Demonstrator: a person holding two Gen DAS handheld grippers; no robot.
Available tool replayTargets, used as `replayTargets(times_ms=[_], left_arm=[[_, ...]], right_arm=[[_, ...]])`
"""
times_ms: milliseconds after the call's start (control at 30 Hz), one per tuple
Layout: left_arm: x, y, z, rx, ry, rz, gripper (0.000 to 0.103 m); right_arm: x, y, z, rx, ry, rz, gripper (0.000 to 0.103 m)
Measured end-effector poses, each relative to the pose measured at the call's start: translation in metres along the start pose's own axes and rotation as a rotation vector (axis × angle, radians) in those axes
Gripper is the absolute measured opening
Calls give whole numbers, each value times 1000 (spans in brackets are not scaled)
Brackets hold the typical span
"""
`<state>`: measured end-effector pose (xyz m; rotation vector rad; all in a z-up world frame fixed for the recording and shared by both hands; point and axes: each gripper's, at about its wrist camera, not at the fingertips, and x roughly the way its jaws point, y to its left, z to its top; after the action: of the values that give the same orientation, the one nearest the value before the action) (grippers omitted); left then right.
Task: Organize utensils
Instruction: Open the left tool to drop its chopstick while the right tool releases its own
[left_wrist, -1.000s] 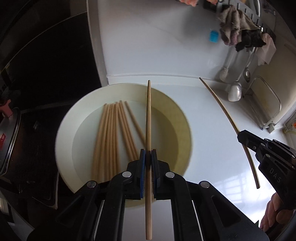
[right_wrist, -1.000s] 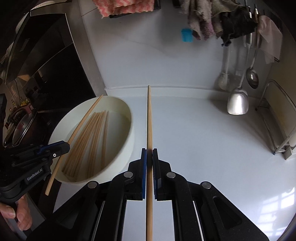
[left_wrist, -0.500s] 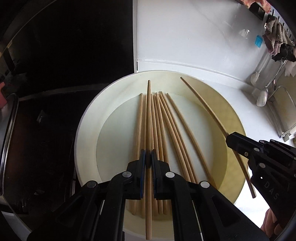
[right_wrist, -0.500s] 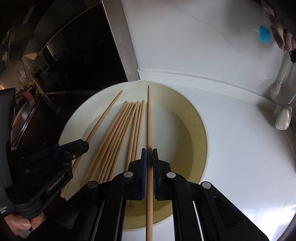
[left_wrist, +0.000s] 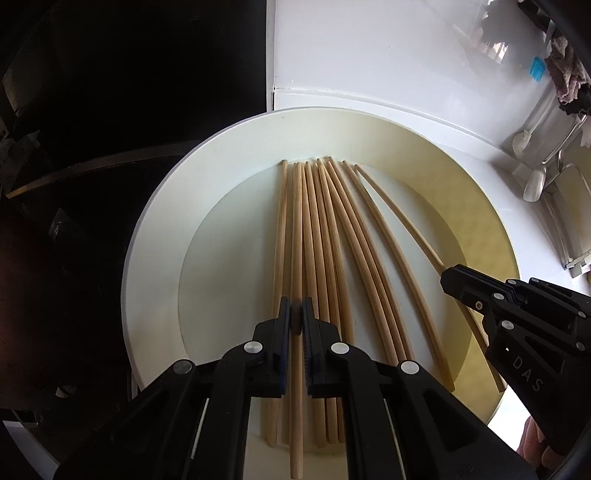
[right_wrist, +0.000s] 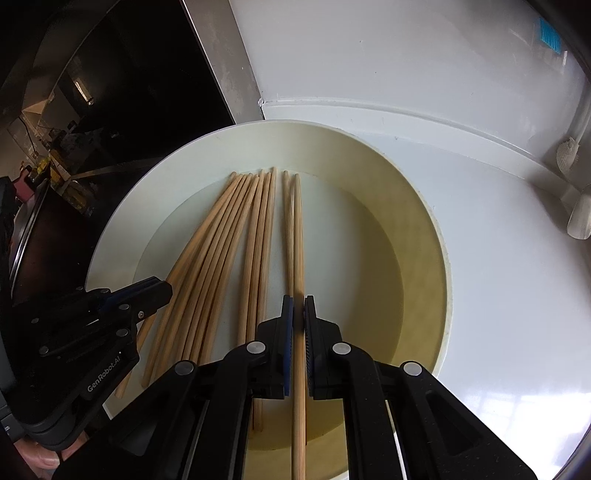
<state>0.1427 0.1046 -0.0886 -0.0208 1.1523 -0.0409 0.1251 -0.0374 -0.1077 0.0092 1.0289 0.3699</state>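
Left gripper (left_wrist: 295, 317) jaws nearly shut, clamped on one wooden chopstick (left_wrist: 296, 236); stick runs straight ahead between the pads, its far tip down among the bundle of chopsticks (left_wrist: 332, 236) lying in the cream bowl (left_wrist: 155, 236). Right gripper (right_wrist: 298, 314) jaws likewise pinched on a second chopstick (right_wrist: 297, 236), which lies just beside the right edge of the bundle, tip near the bowl's far inner wall.

Writing: "GenRobot.AI" in white on the left gripper's body seen from the right wrist view; "DAS" on the right gripper's body (left_wrist: 517, 332) seen from the left wrist view.

Pose: both grippers tilted steeply down into the bowl, side by side, left one at the bundle's left part, right one at its right edge. Fingertips of a hand (right_wrist: 40, 458) show at the lower left under the left gripper.

Versus a second ago: both grippers were then higher, sticks held in the air, the right one over the bare white tabletop (right_wrist: 498, 277) beside the bowl. Now both are over the bowl and lower, held sticks lined up with the bundle. Jaws same, tight on the sticks.

Outward: bowl sits on the tabletop by a dark cooktop (left_wrist: 110, 110); hanging ladles (left_wrist: 535, 181) and cloths (left_wrist: 565, 74) at far right.
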Motion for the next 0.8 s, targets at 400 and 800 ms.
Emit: replayTargets(times_ms=[400,800], left_arm=[[-39,10,-7,-45,-81,52,77],[-73,4,-20,-50,-132,71,85]], right_arm=[[-23,-4,-9,21,-56,-15,39],[-64,-8,-43,19,-80,-42,52]])
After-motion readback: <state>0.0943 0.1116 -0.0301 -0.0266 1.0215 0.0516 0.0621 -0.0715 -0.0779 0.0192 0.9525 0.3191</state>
